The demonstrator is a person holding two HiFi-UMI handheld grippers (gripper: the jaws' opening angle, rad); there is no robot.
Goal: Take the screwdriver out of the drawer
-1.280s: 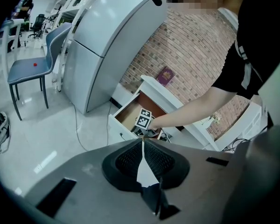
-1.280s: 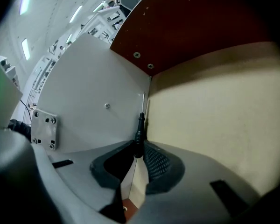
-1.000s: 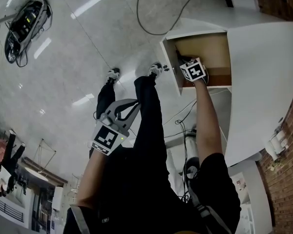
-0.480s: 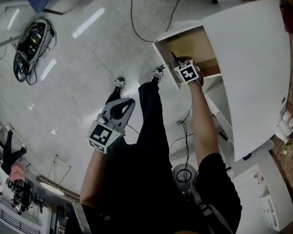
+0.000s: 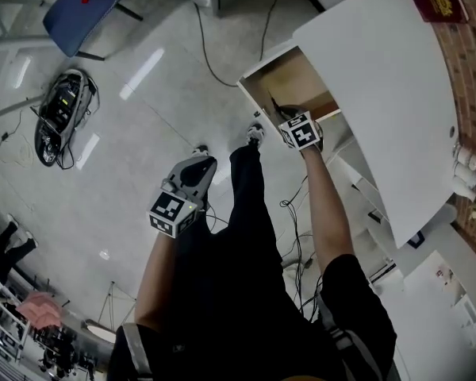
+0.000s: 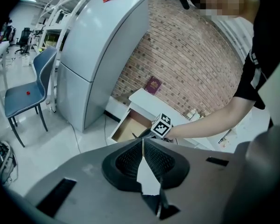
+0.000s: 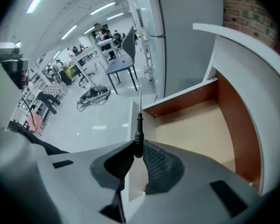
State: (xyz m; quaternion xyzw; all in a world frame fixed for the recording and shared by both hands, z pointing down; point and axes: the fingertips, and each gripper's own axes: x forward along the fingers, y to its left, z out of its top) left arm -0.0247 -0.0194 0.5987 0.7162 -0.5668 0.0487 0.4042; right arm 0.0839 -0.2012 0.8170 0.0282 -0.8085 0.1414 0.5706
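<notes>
The drawer (image 5: 282, 82) stands pulled open under the white desk top (image 5: 381, 94); its pale wood floor (image 7: 196, 129) looks bare. My right gripper (image 7: 136, 154) is shut on the screwdriver (image 7: 138, 133), a slim black handle with a thin metal shaft pointing up past the drawer's front edge. In the head view the right gripper (image 5: 289, 125) hangs over the drawer's near corner, and the screwdriver (image 5: 278, 111) shows as a dark sliver. My left gripper (image 5: 192, 173) is held low over the floor, jaws together with nothing between them; the left gripper (image 6: 143, 144) faces the desk.
A person's legs and shoes (image 5: 254, 133) stand by the drawer. Cables (image 5: 297, 205) trail on the floor beneath the desk. A blue chair (image 5: 83, 10) and a pile of gear (image 5: 59, 117) sit far left. A grey fridge (image 6: 100, 50) and a brick wall (image 6: 191, 55) stand behind the desk.
The right gripper has lifted out of the drawer toward its near corner, carrying the screwdriver. The head camera has swung, so the desk sits further right. The left gripper stayed shut.
</notes>
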